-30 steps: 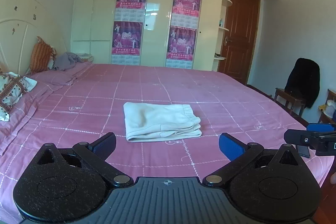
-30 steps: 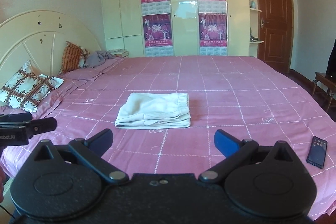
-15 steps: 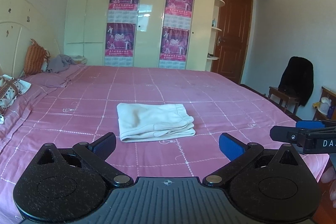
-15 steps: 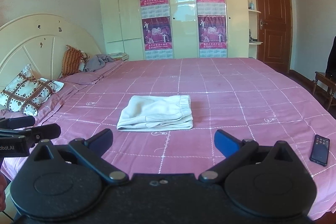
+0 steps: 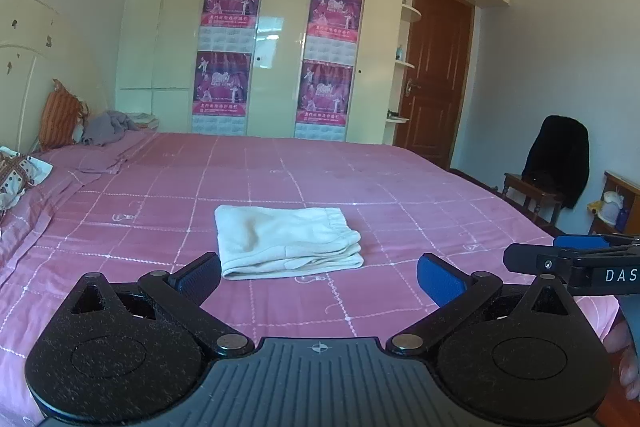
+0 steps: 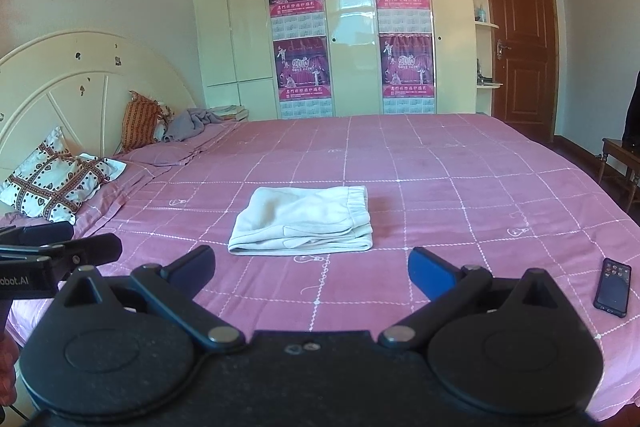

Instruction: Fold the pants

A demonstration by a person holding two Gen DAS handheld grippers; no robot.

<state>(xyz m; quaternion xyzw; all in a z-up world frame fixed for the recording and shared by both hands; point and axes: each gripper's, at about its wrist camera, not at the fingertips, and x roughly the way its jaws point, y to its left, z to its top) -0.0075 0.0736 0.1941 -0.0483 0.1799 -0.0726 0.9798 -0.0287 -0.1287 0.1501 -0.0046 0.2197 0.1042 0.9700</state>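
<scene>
The cream pants lie folded into a compact rectangle in the middle of the pink bed. They also show in the right wrist view. My left gripper is open and empty, held back from the bed's near edge, apart from the pants. My right gripper is open and empty too, also short of the pants. Each gripper's side shows at the edge of the other's view.
A black phone lies on the bed at the right. Pillows and a grey cloth sit by the headboard on the left. A chair with a black jacket stands at the right. Wardrobe and door stand behind.
Both grippers have drawn back and tilted up a little, so the pants sit slightly lower and farther in view. The pants have not moved. Both stay open.
</scene>
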